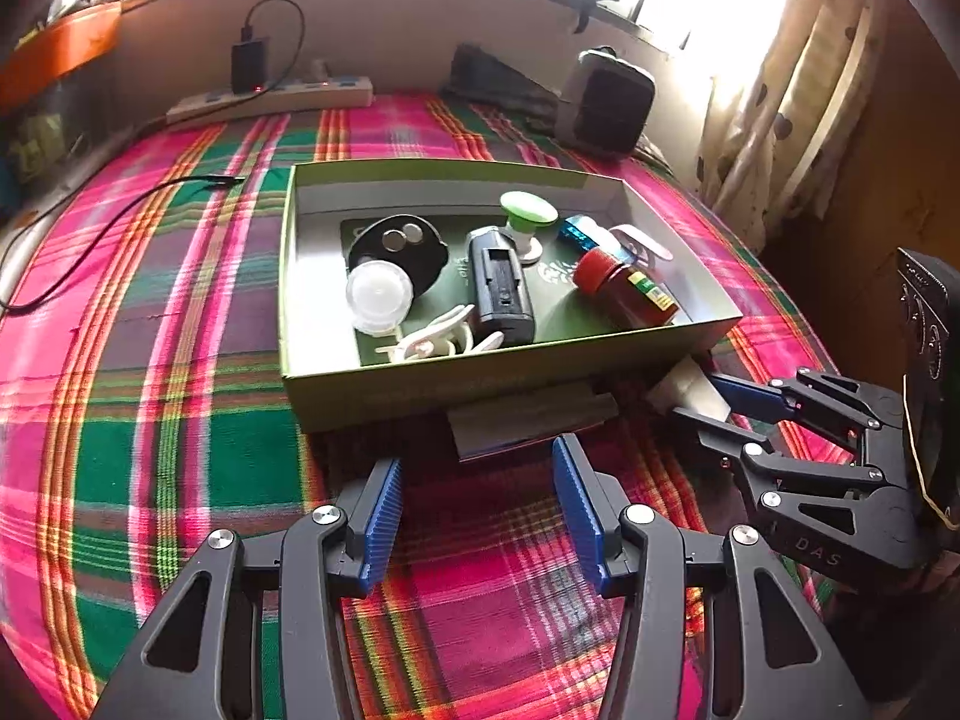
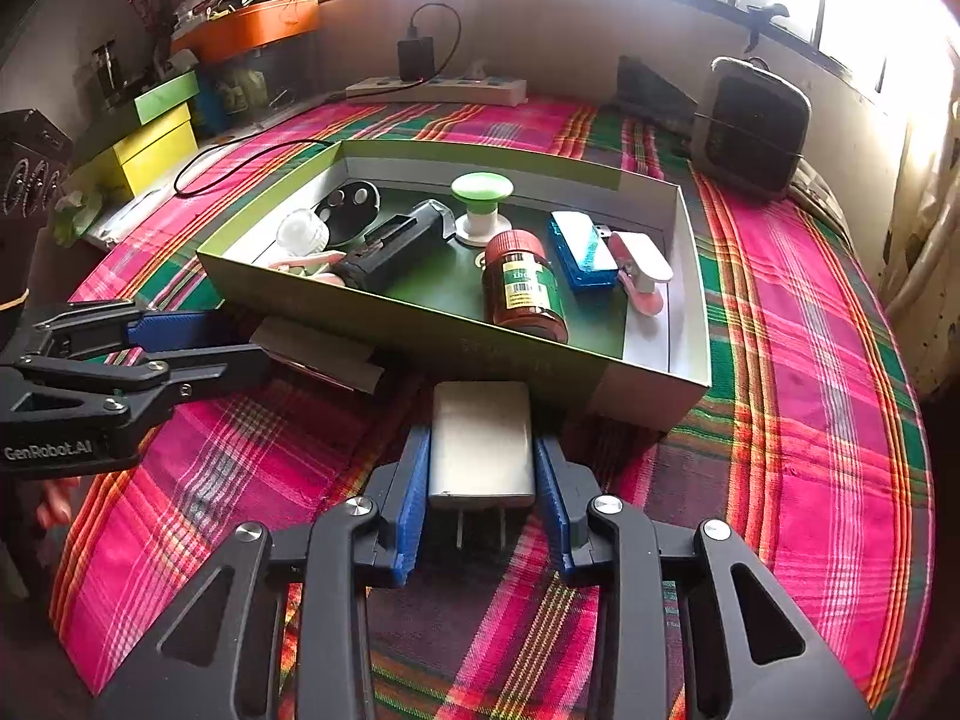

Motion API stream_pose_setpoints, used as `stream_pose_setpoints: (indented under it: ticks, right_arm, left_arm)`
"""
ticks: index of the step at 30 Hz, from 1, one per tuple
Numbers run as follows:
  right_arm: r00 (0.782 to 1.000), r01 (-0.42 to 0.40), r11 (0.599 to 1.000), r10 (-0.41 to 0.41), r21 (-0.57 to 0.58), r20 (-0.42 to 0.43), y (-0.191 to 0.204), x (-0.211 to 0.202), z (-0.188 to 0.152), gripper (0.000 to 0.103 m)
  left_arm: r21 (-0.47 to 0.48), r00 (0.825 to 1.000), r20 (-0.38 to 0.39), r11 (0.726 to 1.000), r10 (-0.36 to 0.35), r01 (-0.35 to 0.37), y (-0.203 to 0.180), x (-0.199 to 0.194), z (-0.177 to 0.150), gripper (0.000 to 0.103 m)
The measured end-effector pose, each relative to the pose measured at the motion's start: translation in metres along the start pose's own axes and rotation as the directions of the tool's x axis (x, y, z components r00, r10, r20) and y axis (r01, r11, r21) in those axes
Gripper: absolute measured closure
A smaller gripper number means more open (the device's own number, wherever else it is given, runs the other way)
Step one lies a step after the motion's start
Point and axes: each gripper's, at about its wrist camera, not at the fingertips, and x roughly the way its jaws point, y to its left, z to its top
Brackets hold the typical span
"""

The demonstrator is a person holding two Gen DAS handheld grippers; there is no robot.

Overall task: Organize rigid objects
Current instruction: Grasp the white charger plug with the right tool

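White charger block (image 2: 482, 443), a smooth rounded rectangle with two metal prongs on its near end, lies on the pink, green and orange plaid cloth (image 2: 798, 372) just in front of the green cardboard box (image 2: 420, 333). The right gripper (image 2: 483, 498) angles downward over it, its ribbed blue fingers (image 2: 414, 498) pressed against both long sides of the block.

Inside the open box lie a red jar (image 2: 523, 287) with a green barcoded label on its side, a blue rectangular case (image 2: 582, 247), a black battery-style holder (image 2: 399, 249), a green-capped spool (image 2: 481, 201), a clear round dome (image 1: 379, 295) and a pink-and-white clip (image 2: 642, 276).

The left gripper (image 1: 477, 516) also tilts down, fingers spread apart with only cloth between them; a flat grey booklet (image 1: 528, 420) sits beyond their tips against the box. "GenRobot.AI" is printed on the left gripper's body, "DAS" on the right's.
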Motion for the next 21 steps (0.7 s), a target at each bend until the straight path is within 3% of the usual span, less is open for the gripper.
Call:
stream_pose_setpoints:
  ticks: [21]
  right_arm:
    - [1.000, 0.011, 0.999, -0.012, 0.054, 0.020, -0.017, -0.018, -0.017, 0.068]
  left_arm:
    - [0.112, 0.996, -0.035, 0.990, -0.086, 0.089, -0.055, -0.002, -0.017, 0.054]
